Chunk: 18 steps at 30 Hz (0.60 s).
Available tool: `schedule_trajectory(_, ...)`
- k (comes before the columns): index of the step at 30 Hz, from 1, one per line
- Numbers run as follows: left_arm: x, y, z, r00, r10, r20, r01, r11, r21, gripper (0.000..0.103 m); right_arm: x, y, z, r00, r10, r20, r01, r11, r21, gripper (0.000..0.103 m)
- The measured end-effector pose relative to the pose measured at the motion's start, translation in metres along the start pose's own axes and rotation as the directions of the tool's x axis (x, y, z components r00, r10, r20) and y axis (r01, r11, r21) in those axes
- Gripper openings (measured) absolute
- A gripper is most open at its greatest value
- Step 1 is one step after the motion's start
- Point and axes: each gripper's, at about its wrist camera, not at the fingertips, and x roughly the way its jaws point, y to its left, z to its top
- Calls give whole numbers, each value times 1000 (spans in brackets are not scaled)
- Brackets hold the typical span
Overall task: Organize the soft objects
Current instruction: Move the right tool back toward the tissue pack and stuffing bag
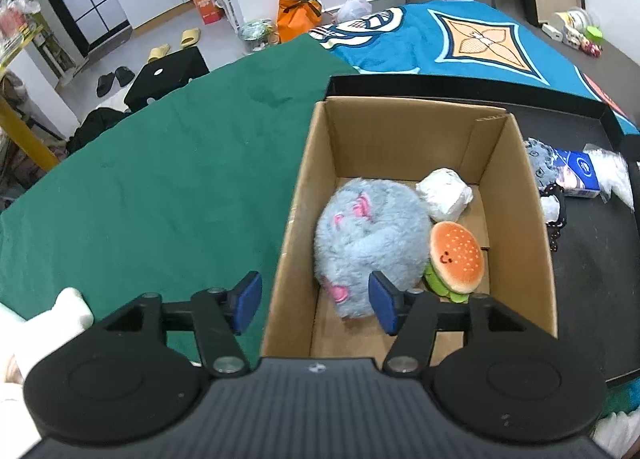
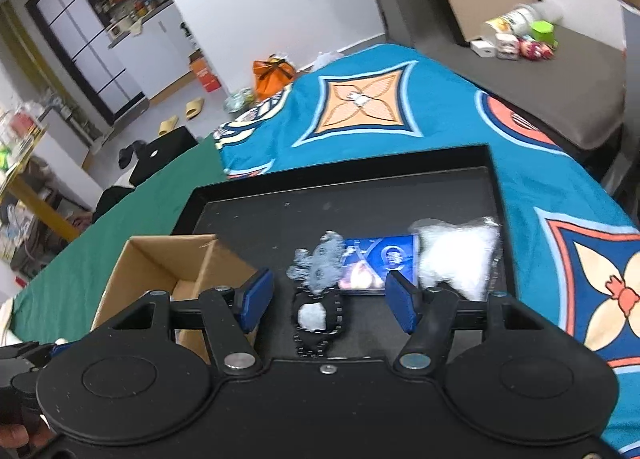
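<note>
The sorting looks partly done. Three soft things already lie inside the open brown cardboard box (image 1: 400, 163): a round fluffy grey-blue plush with pink patches (image 1: 370, 235), a white crumpled wrapped bundle (image 1: 444, 195) at the far end, and a small orange hamburger plush with a smiling face (image 1: 456, 257) leaning beside the big plush.

Still outside, on the shallow black tray (image 2: 348, 179) to the right of the box, lie a small grey-blue fuzzy toy (image 2: 320, 263), a blue packet of tissues (image 2: 376, 259), a clear bag of white fluffy stuffing (image 2: 456, 255), and a black dotted band with a white puff (image 2: 316, 317).

The left gripper (image 1: 316, 301) hangs over the near end of the box with its blue fingers (image 1: 248, 299) spread and nothing between them; the big plush sits just beyond, nearer the right finger. The right gripper (image 2: 326, 299) hovers above the tray, fingers also spread and empty. The black band lies directly between and below them, the fuzzy toy just past it. I judge the band the likeliest next pick.
</note>
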Motion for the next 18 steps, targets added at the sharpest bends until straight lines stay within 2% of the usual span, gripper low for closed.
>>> schedule_trajectory(9, 4, -19, 11, 998, 56, -9, -56, 997, 44, 69, 3, -28, 0, 998, -54, 12, 54, 998, 30, 62)
schedule_trajectory(18, 11, -25, 26, 995, 101, -14, -100, 994, 51, 70, 17, -57, 1, 997, -83, -3, 82, 991, 108, 62)
